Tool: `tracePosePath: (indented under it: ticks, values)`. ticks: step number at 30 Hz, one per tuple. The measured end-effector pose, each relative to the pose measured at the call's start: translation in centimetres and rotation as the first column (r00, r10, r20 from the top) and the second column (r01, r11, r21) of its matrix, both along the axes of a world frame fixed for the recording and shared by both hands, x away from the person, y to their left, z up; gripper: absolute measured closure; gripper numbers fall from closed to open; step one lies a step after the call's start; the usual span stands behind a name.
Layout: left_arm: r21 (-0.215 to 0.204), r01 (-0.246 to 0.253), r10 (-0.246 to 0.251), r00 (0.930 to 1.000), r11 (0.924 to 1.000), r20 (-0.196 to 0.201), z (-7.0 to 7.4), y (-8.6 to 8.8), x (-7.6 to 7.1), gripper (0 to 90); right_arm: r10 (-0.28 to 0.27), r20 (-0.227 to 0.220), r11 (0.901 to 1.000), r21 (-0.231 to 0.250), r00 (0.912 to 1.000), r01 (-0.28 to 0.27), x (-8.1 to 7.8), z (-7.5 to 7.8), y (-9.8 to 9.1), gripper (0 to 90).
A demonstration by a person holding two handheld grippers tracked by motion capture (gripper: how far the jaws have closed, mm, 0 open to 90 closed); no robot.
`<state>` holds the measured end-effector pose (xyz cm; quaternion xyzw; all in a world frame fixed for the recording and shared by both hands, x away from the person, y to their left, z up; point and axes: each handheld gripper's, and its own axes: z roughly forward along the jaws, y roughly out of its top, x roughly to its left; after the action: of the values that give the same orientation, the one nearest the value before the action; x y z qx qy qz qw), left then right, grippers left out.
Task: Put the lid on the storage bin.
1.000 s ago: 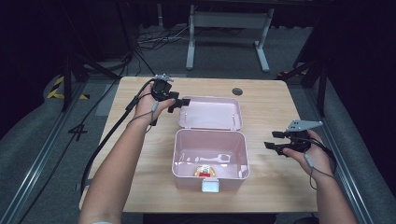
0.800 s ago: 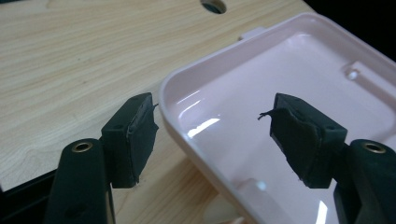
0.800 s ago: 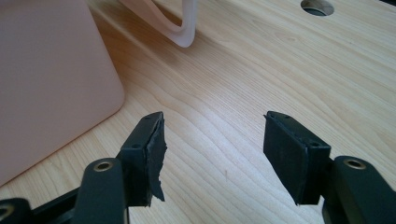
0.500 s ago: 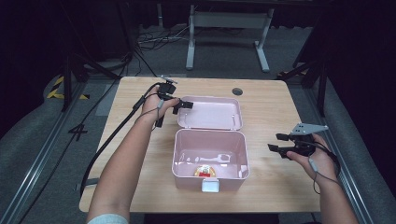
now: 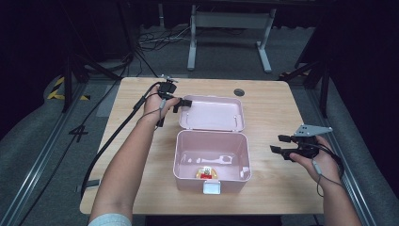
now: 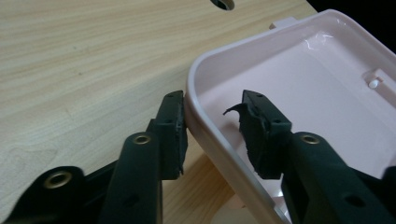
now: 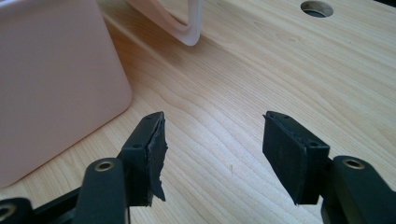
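A pink box (image 5: pixel 188 181) stands open in the middle of the wooden table, its lid (image 5: pixel 211 115) laid flat behind it. A small red and yellow item (image 5: pixel 205 173) lies inside near the front wall. My left gripper (image 5: pixel 181 103) is at the lid's left end. In the left gripper view this gripper (image 6: pixel 210 105) is open astride the lid's rim (image 6: pixel 198 126), with one jaw outside against the rim and one inside over the lid's floor. My right gripper (image 5: pixel 280 144) hovers right of the box, open and holding nothing. In its own view the right gripper (image 7: pixel 215 126) sits over bare wood beside the box wall (image 7: pixel 51 84).
A round cable hole (image 5: pixel 239 92) sits in the table behind the lid. The box has a white latch (image 5: pixel 211 188) at its front. A black cable (image 5: pixel 113 141) trails from the left gripper off the table's left side. The table edge lies just right of the right hand.
The left gripper has moved right, up to the lid's left end. The right gripper has drifted a little lower and toward the near edge.
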<state>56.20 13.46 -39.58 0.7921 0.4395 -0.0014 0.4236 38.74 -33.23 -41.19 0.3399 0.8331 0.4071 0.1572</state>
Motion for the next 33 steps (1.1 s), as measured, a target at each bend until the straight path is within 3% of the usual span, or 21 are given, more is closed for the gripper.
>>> tracePosePath:
  ticks: [12,15,33]
  values:
    - [0.013,-0.027,0.025,0.9935,0.9995,0.111,2.6,-0.2,-0.8,67.9,-0.002,0.009,1.0,0.0,1.0,0.002,-0.1,0.3,0.1,41.3]
    - [-0.01,-0.033,0.034,0.9913,0.9994,0.127,3.4,0.0,-1.0,69.0,-0.001,0.012,1.0,0.001,0.9999,0.001,-0.1,0.3,0.1,41.4]
    - [-0.02,-0.024,0.028,0.965,0.9995,0.261,7.2,0.3,-3.2,73.9,0.007,0.016,0.9999,0.009,0.9998,-0.007,-0.3,0.7,0.4,43.1]
